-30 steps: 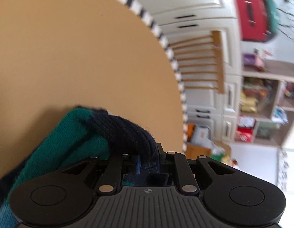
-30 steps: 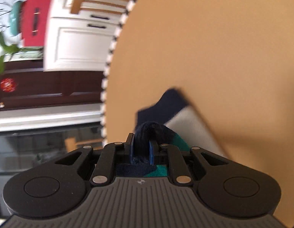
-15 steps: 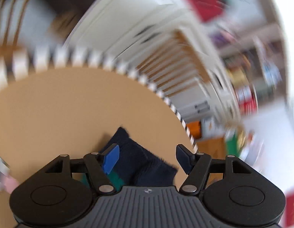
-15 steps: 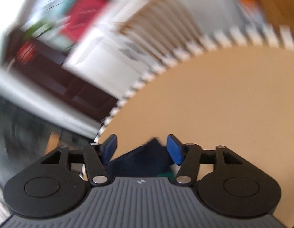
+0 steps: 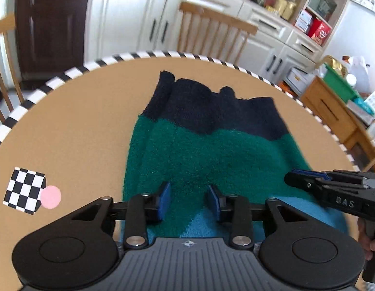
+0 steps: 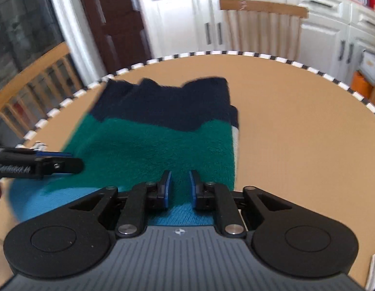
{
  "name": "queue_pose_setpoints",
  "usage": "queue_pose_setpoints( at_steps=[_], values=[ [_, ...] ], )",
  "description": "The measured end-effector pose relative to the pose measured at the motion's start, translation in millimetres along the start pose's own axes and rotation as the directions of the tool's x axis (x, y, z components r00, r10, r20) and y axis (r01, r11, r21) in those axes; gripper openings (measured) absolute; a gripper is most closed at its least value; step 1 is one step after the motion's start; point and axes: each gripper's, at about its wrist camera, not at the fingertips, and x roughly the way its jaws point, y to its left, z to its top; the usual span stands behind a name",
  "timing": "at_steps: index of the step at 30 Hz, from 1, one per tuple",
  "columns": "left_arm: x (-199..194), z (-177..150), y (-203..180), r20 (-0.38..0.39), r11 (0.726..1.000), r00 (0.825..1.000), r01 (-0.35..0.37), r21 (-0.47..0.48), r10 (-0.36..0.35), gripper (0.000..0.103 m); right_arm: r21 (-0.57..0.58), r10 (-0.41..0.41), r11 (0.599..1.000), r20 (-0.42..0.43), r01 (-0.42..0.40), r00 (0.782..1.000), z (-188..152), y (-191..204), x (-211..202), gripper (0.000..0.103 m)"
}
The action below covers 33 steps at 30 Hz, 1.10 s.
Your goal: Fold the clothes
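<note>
A knitted sweater (image 5: 206, 150) with navy, green and light blue bands lies folded flat on the round tan table (image 5: 66, 126). In the left wrist view my left gripper (image 5: 189, 201) hovers over the green band at its near part, jaws apart and closing, nothing pinched between the blue pads. The right wrist view shows the same sweater (image 6: 158, 143) with my right gripper (image 6: 180, 186) above its near edge, its jaws narrowly apart, closing and empty. The right gripper (image 5: 306, 178) also pokes in at the right edge of the left wrist view.
A checkered marker with a pink dot (image 5: 27, 190) lies on the table at the left. The table's edge is striped black and white (image 6: 260, 54). Wooden chairs (image 6: 262, 24) stand behind the table, with white cabinets (image 5: 129, 14) and shelves beyond.
Both grippers were shut on the sweater's navy edge, then let go, rolled upright and drew back toward me. The sweater now lies flat on the table.
</note>
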Motion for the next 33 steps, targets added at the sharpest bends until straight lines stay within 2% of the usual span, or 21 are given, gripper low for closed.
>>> queue_pose_setpoints(
  at_steps=[1,2,3,5,7,9,11,14,17,20,22,25,27,28,29,30,33],
  values=[
    [-14.0,6.1,11.2,-0.005,0.997,0.999,0.042,-0.070,-0.042,0.067,0.051,0.062,0.997,0.036,-0.064,0.997,2.9,-12.9,-16.6,0.040],
    [-27.3,13.2,21.8,0.010,0.987,0.997,0.081,-0.142,-0.080,0.090,0.083,0.108,0.990,0.069,-0.113,0.992,3.1,-25.1,-33.7,0.051],
    [-40.6,17.2,32.7,0.027,0.973,0.993,0.119,-0.197,-0.116,0.095,0.088,0.130,0.987,0.092,-0.138,0.987,-1.2,-36.1,-51.5,0.061],
    [-63.3,15.2,51.4,0.045,0.949,0.982,0.190,-0.252,-0.185,0.095,0.082,0.151,0.984,0.083,-0.158,0.985,-15.7,-52.7,-73.1,0.060],
    [-72.6,5.2,58.3,0.013,0.937,0.969,0.241,-0.252,-0.246,0.096,0.070,0.162,0.984,0.048,-0.165,0.986,-33.0,-67.0,-88.4,0.060],
    [-76.5,-14.5,61.9,-0.013,0.939,0.959,0.275,-0.207,-0.284,0.097,0.050,0.163,0.985,0.011,-0.163,0.987,-53.2,-75.2,-97.7,0.062],
    [-75.1,-43.5,65.3,-0.006,0.942,0.953,0.299,-0.153,-0.303,0.097,0.021,0.175,0.984,-0.015,-0.175,0.984,-69.4,-71.9,-103.4,0.062],
    [-74.2,-79.8,64.1,0.034,0.950,0.951,0.310,-0.050,-0.308,0.094,0.008,0.206,0.979,-0.012,-0.205,0.979,-76.2,-64.9,-90.0,0.062],
    [-72.3,-91.1,52.7,0.058,0.957,0.959,0.269,0.112,-0.277,0.087,-0.034,0.244,0.969,-0.001,-0.244,0.970,-74.3,-50.7,-79.1,0.062],
    [-70.2,-90.7,41.1,0.060,0.935,0.964,0.235,0.267,-0.259,0.085,-0.160,0.286,0.946,0.011,-0.280,0.958,-67.7,-35.2,-78.6,0.063],
    [-67.4,-85.9,40.2,0.044,0.916,0.963,0.238,0.322,-0.266,0.085,-0.269,0.272,0.926,-0.008,-0.264,0.962,-59.3,-24.8,-69.5,0.070],
    [-53.5,-76.1,42.3,0.000,0.910,0.956,0.281,0.306,-0.295,0.086,-0.353,0.264,0.898,-0.045,-0.262,0.964,-53.6,-17.2,-52.6,0.073],
    [-45.3,-71.1,38.6,-0.020,0.892,0.944,0.317,0.323,-0.328,0.083,-0.364,0.283,0.888,-0.054,-0.282,0.958,-51.5,-14.9,-48.1,0.073],
    [-41.1,-69.4,36.0,-0.026,0.882,0.939,0.331,0.335,-0.342,0.079,-0.356,0.290,0.887,-0.065,-0.294,0.955,-49.6,-13.6,-45.0,0.068],
    [-36.7,-67.7,34.9,-0.029,0.878,0.936,0.339,0.338,-0.351,0.063,-0.335,0.289,0.894,-0.081,-0.299,0.954,-47.1,-13.0,-40.8,0.062],
    [-32.8,-65.3,36.0,-0.031,0.876,0.931,0.354,0.329,-0.364,0.048,-0.303,0.286,0.903,-0.100,-0.303,0.953,-43.6,-13.7,-37.0,0.052],
    [-33.3,-53.5,48.2,-0.050,0.883,0.910,0.413,0.222,-0.413,0.036,-0.148,0.329,0.926,-0.137,-0.347,0.934,-29.6,-24.8,-41.9,0.037]
  ],
)
